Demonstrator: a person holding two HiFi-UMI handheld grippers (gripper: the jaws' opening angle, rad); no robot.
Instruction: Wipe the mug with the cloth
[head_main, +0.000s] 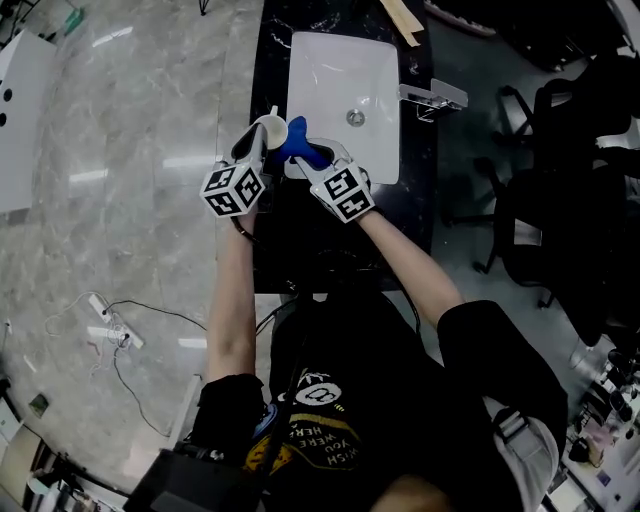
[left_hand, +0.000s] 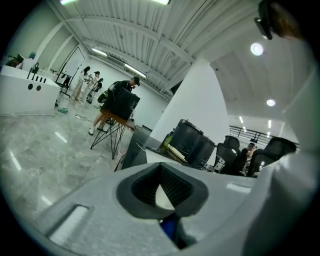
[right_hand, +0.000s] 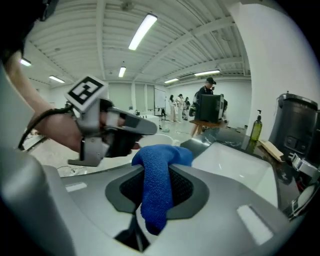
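– Where's the mug (head_main: 272, 128)?
– Up in the air, in the left gripper (head_main: 258, 145). Its jaws are clamped on the mug's wall, and a sliver of white shows between the dark pads. It hangs over the black counter (head_main: 300, 240), just at the near left corner of the white sink (head_main: 335, 70).
– And the cloth (head_main: 298, 146)?
– It's the blue one, in the right gripper (head_main: 318, 165). The jaws are pinched tight on it. A fold runs between the pads, the loose end trails back behind them, and the bunched top sticks out past the tips.
– Is it on the mug?
– The bunched part sits right against the mug, on the side nearer the sink. From here they look to be touching, though I can't tell how hard it presses.
– How do the two claws stand?
– Side by side and close together, marker cubes toward the person, tips pointing at the sink. The tap (head_main: 432, 98) is on the right of the basin, well apart from both
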